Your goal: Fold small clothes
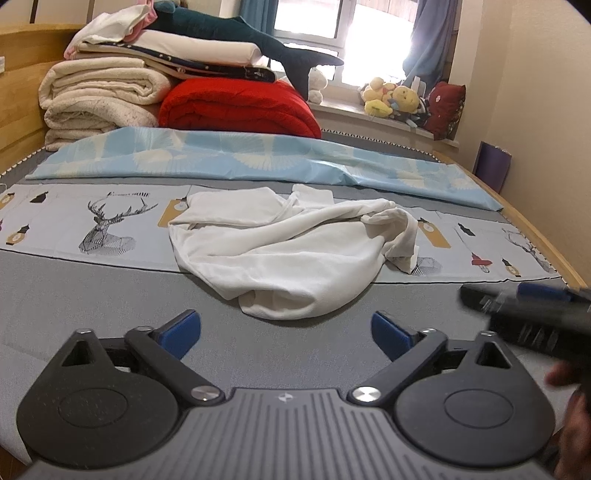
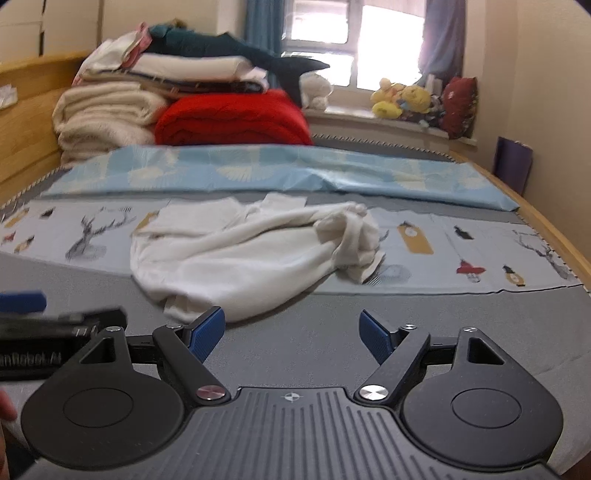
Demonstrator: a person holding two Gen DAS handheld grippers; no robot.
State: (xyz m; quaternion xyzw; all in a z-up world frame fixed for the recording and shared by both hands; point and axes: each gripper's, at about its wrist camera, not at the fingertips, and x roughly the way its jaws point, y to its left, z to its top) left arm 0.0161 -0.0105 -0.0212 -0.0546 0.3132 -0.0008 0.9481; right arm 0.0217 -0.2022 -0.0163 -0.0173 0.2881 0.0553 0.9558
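**Both tools spread wide before a crumpled white garment on the bed**

The left tool [image 1: 286,332] hovers low over the grey mattress cover [image 1: 92,295] with its blue-padded fingers [image 1: 183,332] spread wide and nothing between them; the right tool [image 2: 291,334] sits in the same posture, its blue pads [image 2: 207,332] far apart and holding nothing; each tool shows blurred at the edge of the other's view, the right one at the left view's right edge, the left one at the right view's left edge.

Just beyond the fingertips lies the crumpled white cotton garment [image 1: 288,251], unfolded and bunched into loose ridges; its near edge rests on the grey mattress cover, while its far part lies across the pale printed sheet with stag and lantern motifs [image 1: 103,225]; a twisted clump of the cloth gathers at its right end; in the right view the garment [image 2: 251,251] lies ahead and to the left, its near edge just beside the left finger of the right tool.

Behind the printed sheet stretches a light blue sheet with white fan shapes [image 1: 240,155]; farther back, against the wooden headboard [image 1: 18,85], stand folded cream blankets [image 1: 99,96] and a folded red quilt [image 1: 240,110], with a dark teal plush shark [image 1: 240,33] on top of the pile; yellow soft toys [image 1: 395,98] sit on the windowsill, near a dark red cushion [image 1: 447,107].
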